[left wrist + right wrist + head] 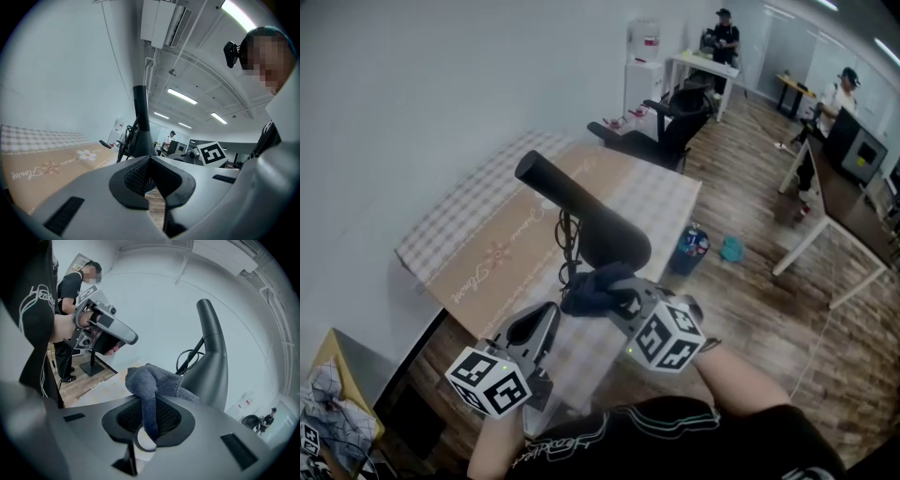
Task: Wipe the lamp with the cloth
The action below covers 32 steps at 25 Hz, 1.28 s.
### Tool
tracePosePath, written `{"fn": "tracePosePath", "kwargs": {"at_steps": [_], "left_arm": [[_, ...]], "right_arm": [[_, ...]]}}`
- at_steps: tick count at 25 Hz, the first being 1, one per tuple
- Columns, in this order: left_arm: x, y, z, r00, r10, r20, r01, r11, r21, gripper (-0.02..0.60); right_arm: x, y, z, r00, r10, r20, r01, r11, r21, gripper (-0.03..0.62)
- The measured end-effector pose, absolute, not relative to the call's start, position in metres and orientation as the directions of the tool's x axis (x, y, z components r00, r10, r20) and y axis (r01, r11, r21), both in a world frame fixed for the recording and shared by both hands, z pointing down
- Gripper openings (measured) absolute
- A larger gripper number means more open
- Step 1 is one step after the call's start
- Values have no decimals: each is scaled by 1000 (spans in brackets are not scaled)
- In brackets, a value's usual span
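Observation:
The black lamp [581, 211] stands on the checked tablecloth [478, 239], its thick tube leaning back toward the wall and a cable looped at its stem. My right gripper [614, 298] is shut on a dark blue-grey knitted cloth [589, 291], which rests against the lamp's lower end. In the right gripper view the cloth [150, 383] bunches over the jaws, with the lamp [211, 357] just behind it. My left gripper [536, 326] hovers over the table's front edge, shut and holding nothing. Its own view shows the lamp [140, 126] ahead of the jaws.
A black office chair [661, 127] stands beyond the table's far end. A blue can-like bin [694, 246] and a teal object [731, 248] sit on the wood floor. White desks [825, 225] and people are further back. A box [328, 394] is at lower left.

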<state>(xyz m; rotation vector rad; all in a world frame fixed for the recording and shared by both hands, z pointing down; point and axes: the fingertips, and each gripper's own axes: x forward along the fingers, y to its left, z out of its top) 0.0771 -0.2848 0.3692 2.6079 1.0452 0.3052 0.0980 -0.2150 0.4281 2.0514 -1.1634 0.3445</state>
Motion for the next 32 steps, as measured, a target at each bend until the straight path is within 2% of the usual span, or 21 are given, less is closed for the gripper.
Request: {"fn": "tracePosePath", "kwargs": {"at_steps": [4, 10, 24, 32], "left_arm": [[76, -288, 362, 715, 696, 63, 634, -684, 362, 0], [78, -286, 358, 722, 687, 82, 627, -700, 341, 0], [97, -275, 323, 804, 591, 71, 551, -785, 283, 0], [109, -264, 305, 872, 485, 63, 453, -850, 270, 0]], "right_arm": [[89, -210, 415, 544, -629, 556, -823, -268, 501, 57], [83, -203, 370, 544, -679, 493, -798, -238, 553, 57], [151, -193, 242, 594, -780, 197, -621, -290, 728, 57], [186, -206, 170, 507, -862, -8, -615, -369, 697, 57]]}}
